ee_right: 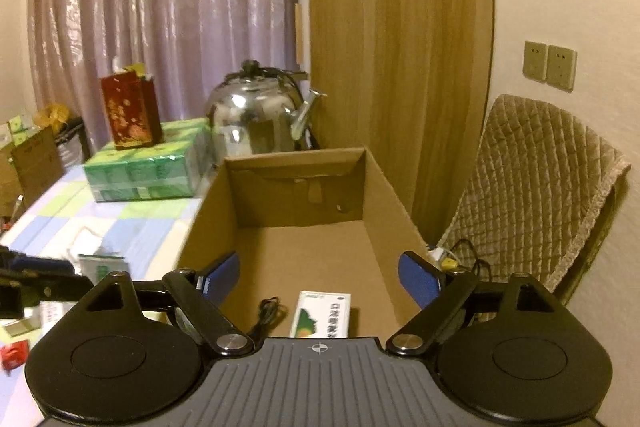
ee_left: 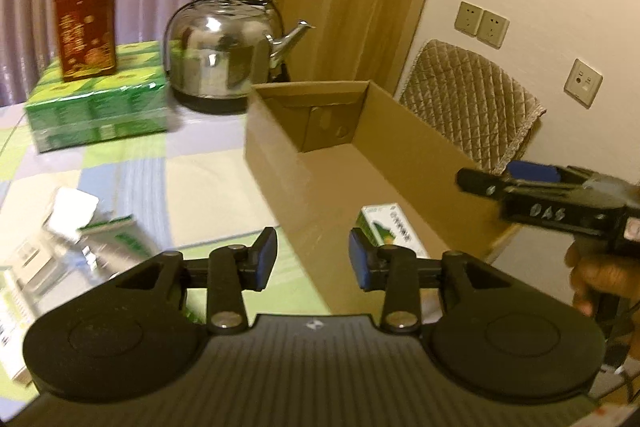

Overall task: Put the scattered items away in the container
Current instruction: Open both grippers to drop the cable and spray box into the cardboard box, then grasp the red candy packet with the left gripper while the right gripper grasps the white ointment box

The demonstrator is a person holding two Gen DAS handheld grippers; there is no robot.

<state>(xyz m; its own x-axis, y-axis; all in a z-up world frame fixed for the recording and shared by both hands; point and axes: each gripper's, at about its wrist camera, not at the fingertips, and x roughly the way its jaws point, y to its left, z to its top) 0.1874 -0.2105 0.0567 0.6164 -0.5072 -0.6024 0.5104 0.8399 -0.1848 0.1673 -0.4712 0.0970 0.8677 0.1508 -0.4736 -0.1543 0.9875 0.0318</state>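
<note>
Right wrist view: released right tongs (ee_right: 318, 281) hovering over cardboard box (ee_right: 296, 163) holding one medicine carton (ee_right: 322, 313); left tongs (ee_left: 312, 253) empty; packets (ee_right: 102, 265) lying scattered left.

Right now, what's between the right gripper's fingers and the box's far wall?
Only bare cardboard floor of the box, seen from the right wrist; the green-white carton lies nearer, below the open right gripper.

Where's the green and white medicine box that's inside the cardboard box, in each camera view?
Left wrist view: the medicine box lies lower centre-right, just beyond the right finger pad, inside the cardboard box.
Right wrist view: it lies bottom centre, on the box floor beside a black cable.
Shared landmark: the steel kettle behind the box.
</note>
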